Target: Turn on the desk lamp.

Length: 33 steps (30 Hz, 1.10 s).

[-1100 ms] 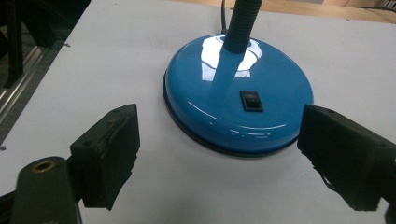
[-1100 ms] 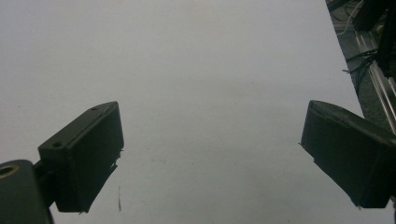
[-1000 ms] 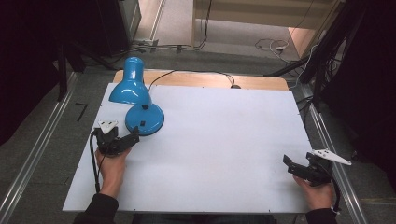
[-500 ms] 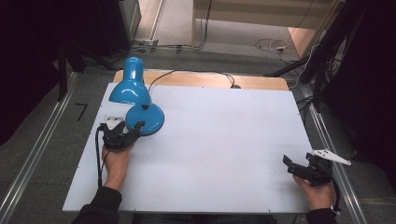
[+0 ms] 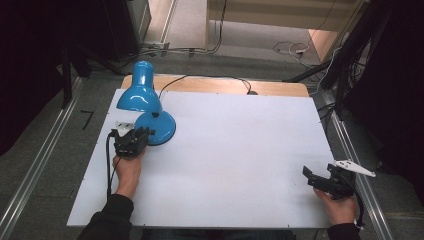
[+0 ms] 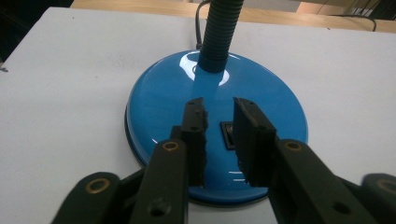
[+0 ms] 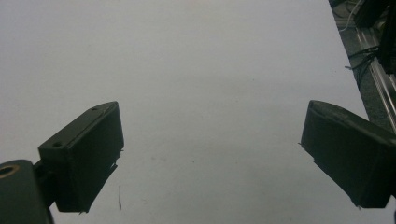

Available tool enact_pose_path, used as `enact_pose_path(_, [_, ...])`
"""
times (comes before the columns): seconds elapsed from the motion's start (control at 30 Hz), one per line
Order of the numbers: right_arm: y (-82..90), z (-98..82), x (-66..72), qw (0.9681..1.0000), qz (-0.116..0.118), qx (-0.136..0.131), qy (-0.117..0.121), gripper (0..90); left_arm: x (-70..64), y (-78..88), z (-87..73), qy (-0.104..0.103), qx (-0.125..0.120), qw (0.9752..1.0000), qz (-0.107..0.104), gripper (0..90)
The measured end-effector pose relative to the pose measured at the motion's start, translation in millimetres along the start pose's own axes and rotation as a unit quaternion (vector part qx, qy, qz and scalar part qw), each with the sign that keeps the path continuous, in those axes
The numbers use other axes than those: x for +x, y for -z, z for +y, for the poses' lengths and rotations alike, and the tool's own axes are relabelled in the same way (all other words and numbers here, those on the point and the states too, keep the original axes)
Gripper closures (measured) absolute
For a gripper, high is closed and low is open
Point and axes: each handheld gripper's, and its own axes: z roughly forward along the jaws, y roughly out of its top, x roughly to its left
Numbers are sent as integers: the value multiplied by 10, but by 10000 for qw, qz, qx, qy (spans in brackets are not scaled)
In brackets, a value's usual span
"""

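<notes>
A blue desk lamp stands at the table's far left, its shade (image 5: 139, 92) bent down over its round base (image 5: 162, 127). My left gripper (image 5: 142, 133) is over the near edge of that base. In the left gripper view its jaws (image 6: 218, 106) have just been closing and now stand a narrow gap apart above the glossy base (image 6: 159, 102). The black rocker switch (image 6: 229, 134) shows in the gap, and nothing is pinched. The ribbed neck (image 6: 218, 32) rises just beyond. My right gripper (image 5: 307, 176) rests at the near right, open wide over bare white table (image 7: 210, 56).
The lamp's black cord (image 5: 210, 79) runs along the wooden strip at the table's far edge. Metal rails (image 5: 40, 165) flank the table on both sides. Cables lie on the floor beyond.
My left gripper has slid forward and to the right onto the lamp base, and its jaws have narrowed from wide apart to a slim gap. The right gripper has not moved.
</notes>
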Motion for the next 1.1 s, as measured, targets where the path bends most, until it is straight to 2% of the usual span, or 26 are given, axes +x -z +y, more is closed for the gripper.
enact_pose_path(0.03, [0, 1, 0, 10000, 0, -1, -7, 44, -5, -7, 13, -63, 6, 10000, -5, 791])
enact_pose_path(0.07, [0, 0, -2, 10000, -1, 1, -13, 44, -15, -8, 23, -39, -42, 10000, -18, 849])
enact_pose_path(0.17, [3, 0, -3, 10000, -6, 1, -23, 44, -40, -30, 46, -76, -43, 10000, 34, 900])
enact_pose_path(0.33, [3, -1, -9, 10000, 4, -4, -14, 44, -48, -104, 55, -36, 62, 9999, -98, 900])
enact_pose_path(0.4, [2, -1, -9, 10000, 3, 6, -26, 44, -63, -128, 57, -112, 128, 9998, -103, 900])
enact_pose_path(0.6, [-1, -2, -10, 10000, 13, 24, -29, 44, -91, -146, 65, -112, 171, 9996, -218, 900])
enact_pose_path(0.73, [-1, -2, -12, 10000, 12, 13, -32, 44, -94, -158, 55, -107, 248, 9995, -183, 900])
enact_pose_path(1.1, [1, -2, -11, 10000, 12, 12, -36, 44, -75, -161, 54, -51, 268, 9994, -212, 900])
